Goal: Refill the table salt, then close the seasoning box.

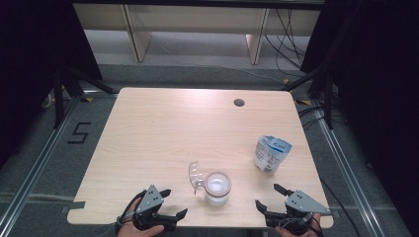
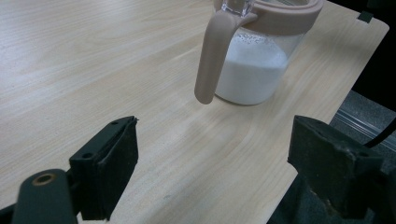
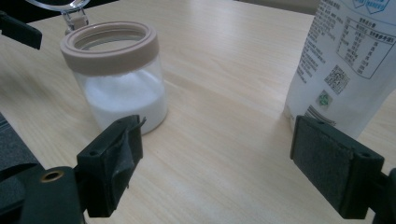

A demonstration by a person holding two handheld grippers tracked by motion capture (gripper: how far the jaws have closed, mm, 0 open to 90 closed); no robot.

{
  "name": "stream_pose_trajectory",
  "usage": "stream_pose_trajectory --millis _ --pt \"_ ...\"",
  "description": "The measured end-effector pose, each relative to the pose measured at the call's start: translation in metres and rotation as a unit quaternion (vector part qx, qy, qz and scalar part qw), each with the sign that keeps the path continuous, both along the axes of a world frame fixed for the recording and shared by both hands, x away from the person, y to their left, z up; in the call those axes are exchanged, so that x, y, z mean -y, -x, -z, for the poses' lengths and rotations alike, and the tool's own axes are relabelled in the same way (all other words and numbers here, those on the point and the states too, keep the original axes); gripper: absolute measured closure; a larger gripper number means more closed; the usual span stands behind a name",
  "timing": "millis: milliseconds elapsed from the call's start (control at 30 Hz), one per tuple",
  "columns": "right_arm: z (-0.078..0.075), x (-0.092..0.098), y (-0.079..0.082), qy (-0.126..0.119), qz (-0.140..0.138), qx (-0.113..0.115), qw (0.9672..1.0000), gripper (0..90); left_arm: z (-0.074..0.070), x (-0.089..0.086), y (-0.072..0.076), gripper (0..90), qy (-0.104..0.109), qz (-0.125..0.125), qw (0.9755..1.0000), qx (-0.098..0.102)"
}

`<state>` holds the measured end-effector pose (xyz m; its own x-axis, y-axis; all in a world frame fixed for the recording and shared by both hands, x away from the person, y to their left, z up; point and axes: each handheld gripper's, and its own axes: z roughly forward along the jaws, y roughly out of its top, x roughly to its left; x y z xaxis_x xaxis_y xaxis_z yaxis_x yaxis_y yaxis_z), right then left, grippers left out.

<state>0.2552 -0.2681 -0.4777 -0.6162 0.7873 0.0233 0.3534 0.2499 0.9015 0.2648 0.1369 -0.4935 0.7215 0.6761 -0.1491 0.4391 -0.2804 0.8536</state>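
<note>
Pale wood-grain worktop (image 1: 163, 133) with rounded corners mid-frame, dark round cable hole (image 1: 239, 102) near its upper right edge, grey carpet floor (image 1: 59, 163) around it, light wooden furniture legs (image 1: 136, 39) at top, black cables (image 1: 286, 34) upper right, black "5" floor marking (image 1: 79, 133) at left.

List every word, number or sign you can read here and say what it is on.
"5": black mark on the floor left of the table.
Blue logo on the white bag: too blurred to read.
Text blocks, a table and a square code on the bag in the right gripper view: too small to read.
Jar of white powder: no text.
</note>
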Motion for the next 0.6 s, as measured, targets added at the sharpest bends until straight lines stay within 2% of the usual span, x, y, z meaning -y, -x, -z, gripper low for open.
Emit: stream_pose_trajectory --millis 33,67,267,300,333,400,433,467,500,567,600 --pt "0.0 -0.001 0.003 -0.005 0.003 -0.014 0.9999 17.9 0.0 0.0 0.0 15.6 0.0 0.0 1.0 0.0" --pt "0.001 -0.001 0.002 0.002 -0.005 -0.007 1.0 17.8 -0.001 0.0 0.001 15.6 -0.003 -0.002 1.0 -0.001" --pt "0.002 -0.005 0.008 0.003 -0.013 -0.012 0.9998 17.5 -0.001 -0.001 0.0 15.6 -0.001 0.0 1.0 0.0" --pt "0.002 -0.004 0.009 0.011 -0.015 -0.004 0.9998 17.5 -0.001 -0.002 0.0 15.6 -0.002 0.0 1.0 0.0" --pt "0.003 -0.006 0.012 0.003 -0.01 -0.019 0.9998 17.4 -0.001 -0.002 0.0 15.6 -0.002 0.0 1.0 0.001" --pt "0.002 -0.007 0.014 0.01 -0.011 -0.016 0.9998 17.4 -0.001 -0.002 0.0 15.6 -0.001 -0.002 1.0 0.001" --pt "0.003 -0.006 0.013 0.015 -0.022 -0.005 0.9996 17.2 -0.001 -0.001 0.0 15.6 0.002 -0.006 1.0 0.0" --pt "0.003 -0.007 0.016 0.017 -0.014 -0.018 0.9996 16.9 -0.001 -0.001 -0.001 15.6 0.003 -0.007 1.0 0.0" --pt "0.004 -0.008 0.018 0.013 -0.015 -0.022 0.9996 16.9 -0.001 -0.002 -0.001 15.6 -0.001 -0.006 1.0 -0.001" --pt "0.005 -0.008 0.018 0.018 -0.03 -0.019 0.9992 16.8 -0.001 -0.002 -0.002 15.6 0.0 -0.003 1.0 0.004" --pt "0.005 -0.009 0.019 0.021 -0.023 -0.018 0.9993 16.6 -0.001 -0.002 -0.002 15.7 0.001 -0.003 1.0 0.003"
